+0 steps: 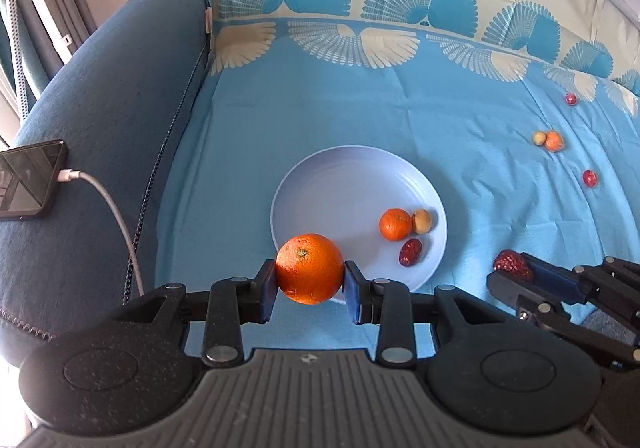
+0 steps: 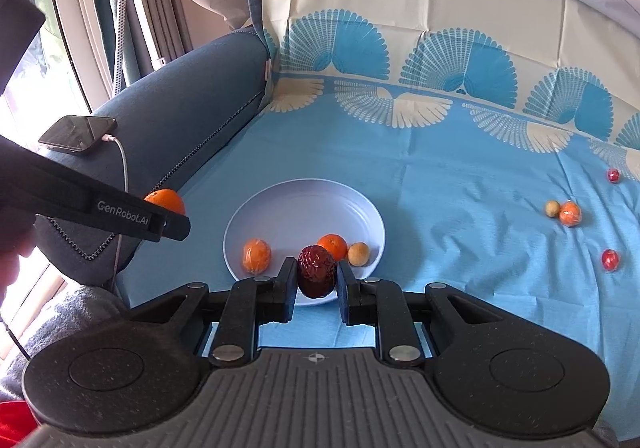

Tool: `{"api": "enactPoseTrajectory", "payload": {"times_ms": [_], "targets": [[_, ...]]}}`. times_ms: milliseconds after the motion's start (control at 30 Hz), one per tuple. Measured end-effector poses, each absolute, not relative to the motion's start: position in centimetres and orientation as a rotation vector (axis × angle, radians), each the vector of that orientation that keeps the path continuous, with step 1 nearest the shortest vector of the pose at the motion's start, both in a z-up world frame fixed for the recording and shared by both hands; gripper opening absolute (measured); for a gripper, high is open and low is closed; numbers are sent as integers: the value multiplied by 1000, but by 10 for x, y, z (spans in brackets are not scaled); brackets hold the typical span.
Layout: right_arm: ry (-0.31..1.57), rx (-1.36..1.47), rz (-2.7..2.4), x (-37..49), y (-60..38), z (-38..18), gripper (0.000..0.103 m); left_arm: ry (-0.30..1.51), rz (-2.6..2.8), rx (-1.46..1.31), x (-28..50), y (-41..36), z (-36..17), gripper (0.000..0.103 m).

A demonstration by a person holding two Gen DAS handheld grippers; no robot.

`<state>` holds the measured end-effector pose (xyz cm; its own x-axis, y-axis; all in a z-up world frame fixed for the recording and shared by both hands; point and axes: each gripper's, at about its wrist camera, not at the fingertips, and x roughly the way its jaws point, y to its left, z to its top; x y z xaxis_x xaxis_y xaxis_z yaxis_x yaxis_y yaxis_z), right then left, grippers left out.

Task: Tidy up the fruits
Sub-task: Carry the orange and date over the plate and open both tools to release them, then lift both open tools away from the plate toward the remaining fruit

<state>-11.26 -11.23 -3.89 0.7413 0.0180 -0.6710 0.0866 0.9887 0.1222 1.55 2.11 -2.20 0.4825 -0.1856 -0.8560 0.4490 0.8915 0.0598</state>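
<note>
Left claw grips an orange over the plate's near rim. Right claw grips a red date at the same rim. Three small fruits lie inside; four sit right of the plate.

Four citrus fruits: a large orange in the left gripper, a bare mandarin and a wrapped mandarin just ahead, and a far mandarin ahead-right.

Two dates: a held date in the right gripper and a loose date.

Two tan fruits.

Two small red fruits.

One plate.
</note>
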Motion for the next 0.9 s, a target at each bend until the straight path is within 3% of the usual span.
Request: {"api": "enactPoseTrajectory", "payload": {"times_ms": [500,567,600,633,667,700,733,900], "targets": [[851,116,-15,-13,-117,-107,22,1065,-344,381,109,-15,-109,40],[862,120,-8,-5,-119,-113,22,1074,-338,377,114,-15,-112,57],[869,127,-6,-2,-120,-114,22,1077,-327,380,116,-15,-110,88],[878,132,-17,0,-122,-114,34,1072,-308,383,117,-15,-107,102],[881,139,-34,0,-124,-112,47,1050,-297,385,115,-14,-103,103],[875,148,-48,-2,-126,-109,72,1029,-299,396,113,-14,-96,103],[860,152,-59,-6,-127,-104,81,1026,-304,411,110,-15,-91,103],[847,162,-83,-41,-135,-75,89,1108,-297,454,88,-12,-62,103]]}}
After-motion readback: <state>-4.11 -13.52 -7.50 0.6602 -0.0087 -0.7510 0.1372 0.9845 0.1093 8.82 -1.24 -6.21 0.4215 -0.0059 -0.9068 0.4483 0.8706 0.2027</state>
